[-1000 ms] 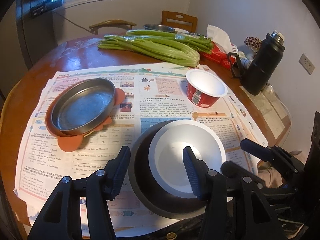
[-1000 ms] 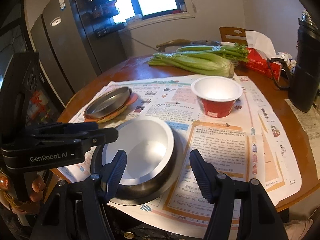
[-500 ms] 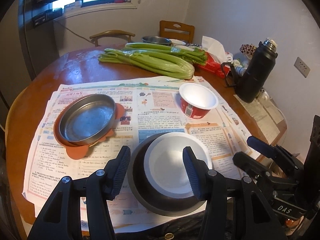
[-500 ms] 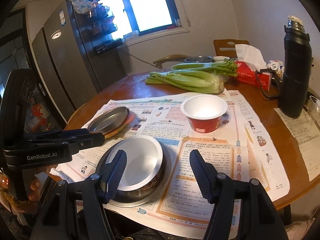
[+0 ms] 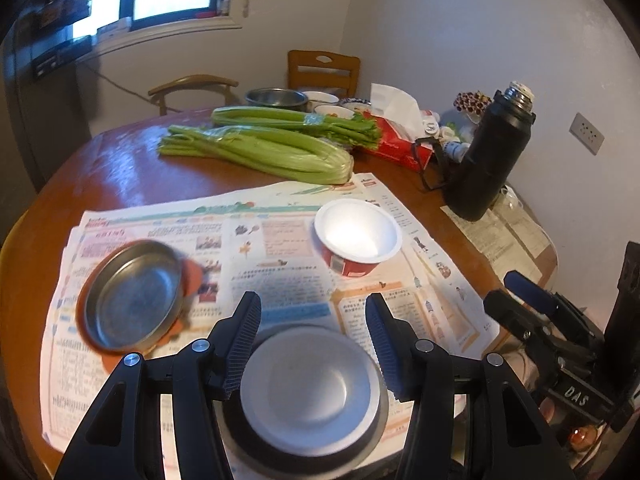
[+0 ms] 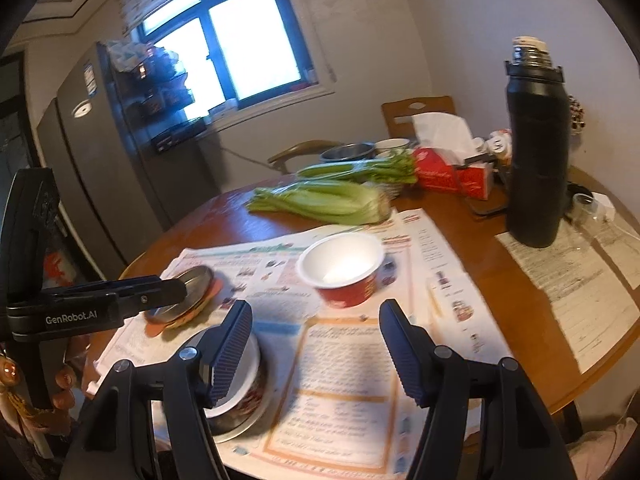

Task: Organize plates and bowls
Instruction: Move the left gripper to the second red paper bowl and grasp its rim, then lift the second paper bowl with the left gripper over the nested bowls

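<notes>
Steel shows at the near edge of the round wooden table point(image 5: 120, 168), where a white bowl point(image 5: 310, 390) sits nested inside a darker metal bowl point(image 5: 304, 454) on spread newspaper point(image 5: 280, 240). The left gripper point(image 5: 312, 340) hangs just above this stack with its jaws wide and nothing between them, the ribbed pads standing either side of the white bowl's rim without touching it. To the left a shallow metal plate point(image 5: 134, 296) rests on an orange mat point(image 5: 192, 276), and farther back on the paper stands a red cup point(image 5: 357, 238) with a white inside. The right gripper point(image 6: 316, 344) also has its jaws wide and holds nothing; from its camera the nested bowls lie under its left finger, while the red cup point(image 6: 342, 270) sits ahead between the fingers, well apart from them. Celery point(image 5: 260, 148), a red tissue box point(image 5: 400, 144) and a black flask point(image 5: 488, 156) stand at the far side.
</notes>
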`<action>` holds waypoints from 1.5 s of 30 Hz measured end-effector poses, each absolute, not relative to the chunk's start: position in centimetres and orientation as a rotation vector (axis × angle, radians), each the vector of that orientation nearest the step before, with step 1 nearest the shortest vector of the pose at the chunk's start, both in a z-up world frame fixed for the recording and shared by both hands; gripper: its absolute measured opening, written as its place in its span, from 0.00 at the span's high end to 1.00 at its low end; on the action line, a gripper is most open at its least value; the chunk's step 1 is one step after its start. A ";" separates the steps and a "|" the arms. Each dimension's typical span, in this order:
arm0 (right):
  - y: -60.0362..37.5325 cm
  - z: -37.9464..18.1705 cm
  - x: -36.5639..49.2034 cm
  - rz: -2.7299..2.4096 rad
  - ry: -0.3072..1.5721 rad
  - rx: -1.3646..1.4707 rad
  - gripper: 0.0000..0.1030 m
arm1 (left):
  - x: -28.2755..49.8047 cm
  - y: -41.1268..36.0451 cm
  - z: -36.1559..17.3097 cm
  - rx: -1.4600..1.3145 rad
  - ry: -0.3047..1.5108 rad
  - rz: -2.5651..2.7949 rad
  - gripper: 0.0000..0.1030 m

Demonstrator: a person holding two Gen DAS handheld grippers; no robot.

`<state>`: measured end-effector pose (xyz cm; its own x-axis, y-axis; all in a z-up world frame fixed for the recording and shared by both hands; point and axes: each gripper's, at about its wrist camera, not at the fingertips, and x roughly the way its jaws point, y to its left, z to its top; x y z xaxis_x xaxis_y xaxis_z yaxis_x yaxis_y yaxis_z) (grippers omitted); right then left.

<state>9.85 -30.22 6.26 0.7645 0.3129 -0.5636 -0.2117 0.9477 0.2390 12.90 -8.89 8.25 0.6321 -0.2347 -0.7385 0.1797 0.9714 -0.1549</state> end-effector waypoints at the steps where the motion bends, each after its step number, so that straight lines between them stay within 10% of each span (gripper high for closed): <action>1: -30.5 6.2 10.2 0.277 0.641 0.172 0.36 | 13.3 -9.0 8.2 -0.065 0.859 -0.242 0.45; 45: -25.2 -3.0 24.1 0.418 0.979 0.176 0.36 | 30.6 -13.3 -1.7 -0.069 1.154 -0.414 0.46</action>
